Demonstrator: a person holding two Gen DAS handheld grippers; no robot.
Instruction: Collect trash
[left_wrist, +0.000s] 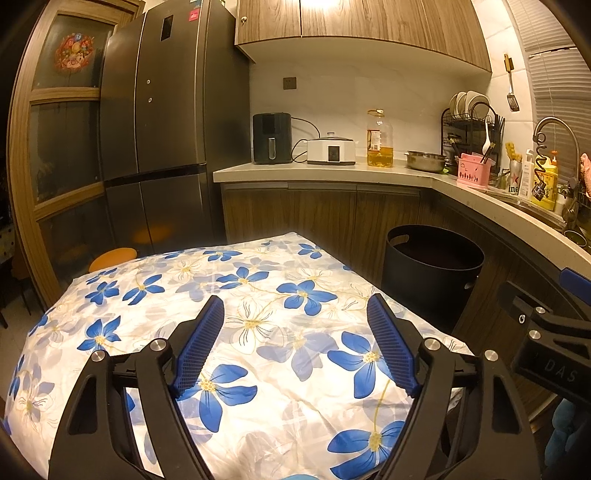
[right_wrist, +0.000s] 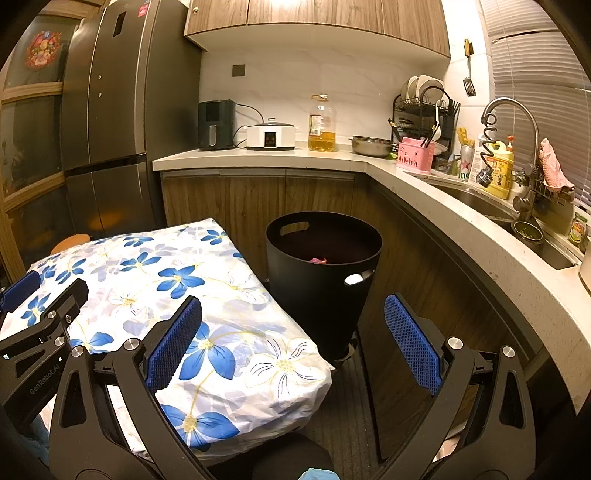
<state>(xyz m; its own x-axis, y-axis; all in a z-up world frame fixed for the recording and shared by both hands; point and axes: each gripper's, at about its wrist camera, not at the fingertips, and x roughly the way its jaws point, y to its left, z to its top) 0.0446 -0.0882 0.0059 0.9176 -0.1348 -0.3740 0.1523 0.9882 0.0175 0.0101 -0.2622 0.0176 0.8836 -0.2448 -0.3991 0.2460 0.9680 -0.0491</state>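
Observation:
A black round trash bin (right_wrist: 325, 273) stands on the floor between the table and the cabinets; it also shows in the left wrist view (left_wrist: 432, 273). A small pink piece of trash (right_wrist: 318, 260) lies inside it. My left gripper (left_wrist: 295, 317) is open and empty above the table with the blue-flower cloth (left_wrist: 236, 295). My right gripper (right_wrist: 293, 314) is open and empty over the table's right edge (right_wrist: 295, 354), in front of the bin. I see no loose trash on the cloth.
An L-shaped counter (right_wrist: 406, 173) holds an air fryer (right_wrist: 217, 124), a white cooker (right_wrist: 270, 137), an oil bottle (right_wrist: 322, 123), a steel bowl (right_wrist: 371, 145), a dish rack (right_wrist: 424, 107) and a sink with tap (right_wrist: 509, 122). A tall fridge (left_wrist: 159, 110) stands left. An orange stool (left_wrist: 112, 256) sits behind the table.

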